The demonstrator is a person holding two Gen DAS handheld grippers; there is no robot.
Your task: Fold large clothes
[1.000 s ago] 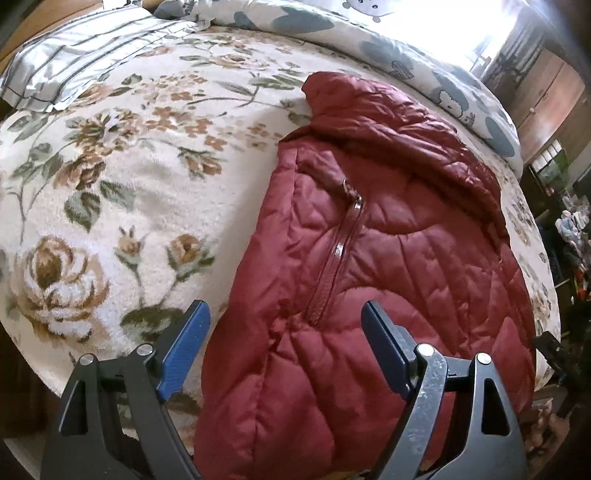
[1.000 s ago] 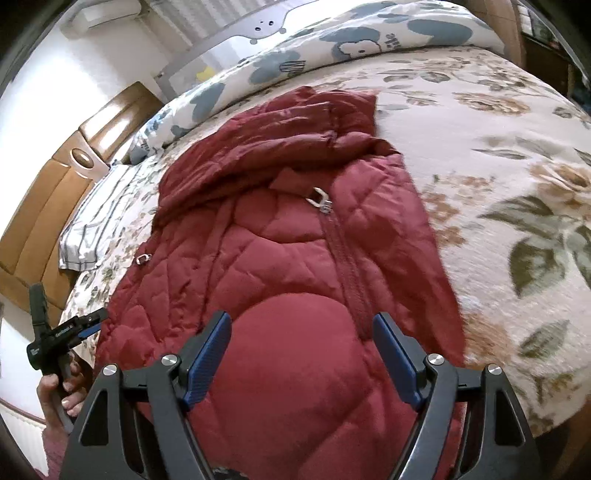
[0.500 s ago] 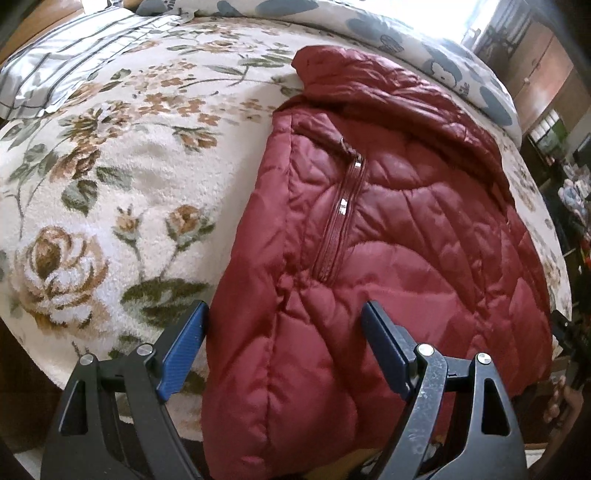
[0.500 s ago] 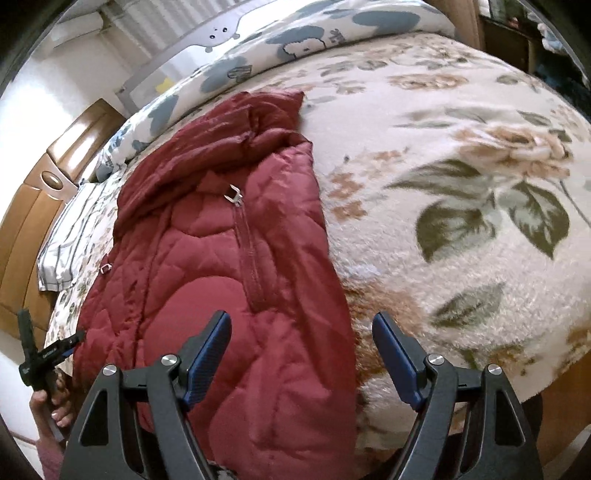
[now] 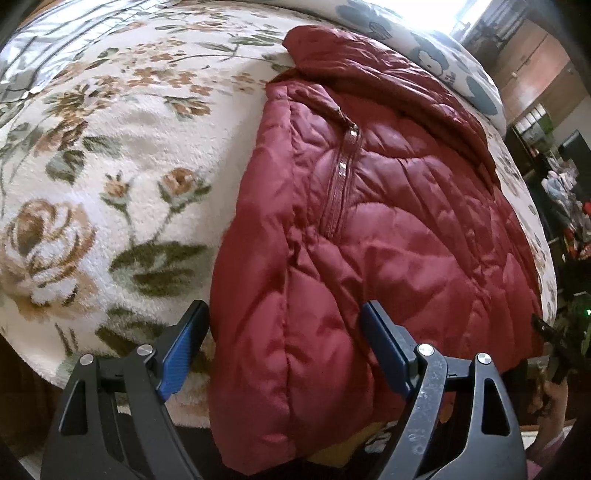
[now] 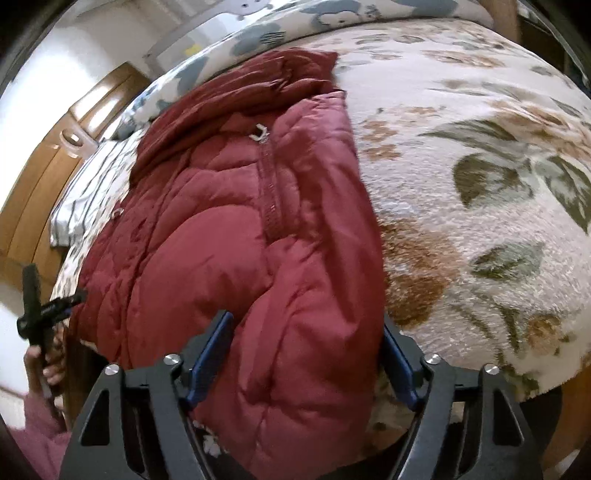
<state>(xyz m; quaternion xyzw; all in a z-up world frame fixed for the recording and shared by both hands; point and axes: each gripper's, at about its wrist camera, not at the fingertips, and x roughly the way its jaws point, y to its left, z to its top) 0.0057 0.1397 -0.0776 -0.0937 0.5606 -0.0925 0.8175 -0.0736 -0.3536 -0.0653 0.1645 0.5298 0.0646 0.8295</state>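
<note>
A dark red quilted puffer jacket [image 5: 388, 206] lies on the bed with its hem hanging over the near edge; it also shows in the right wrist view [image 6: 236, 236]. My left gripper [image 5: 284, 343] is open, its blue-padded jaws straddling the jacket's left hem corner. My right gripper [image 6: 306, 354] is open, its jaws straddling the jacket's right hem corner, with fabric bulging between them. The left gripper also appears at the far left of the right wrist view [image 6: 48, 310], held in a hand.
The bed carries a cream floral blanket [image 5: 110, 155], seen also in the right wrist view [image 6: 480, 184]. A blue-patterned quilt [image 6: 280, 29] lies along the far side, a striped pillow [image 6: 85, 195] by the wooden headboard [image 6: 40, 177]. Furniture and clutter [image 5: 554, 177] stand beyond the bed.
Both grippers moved down and toward the jacket's hanging hem corners, the left at the left edge, the right at the right edge. Both stayed open.
</note>
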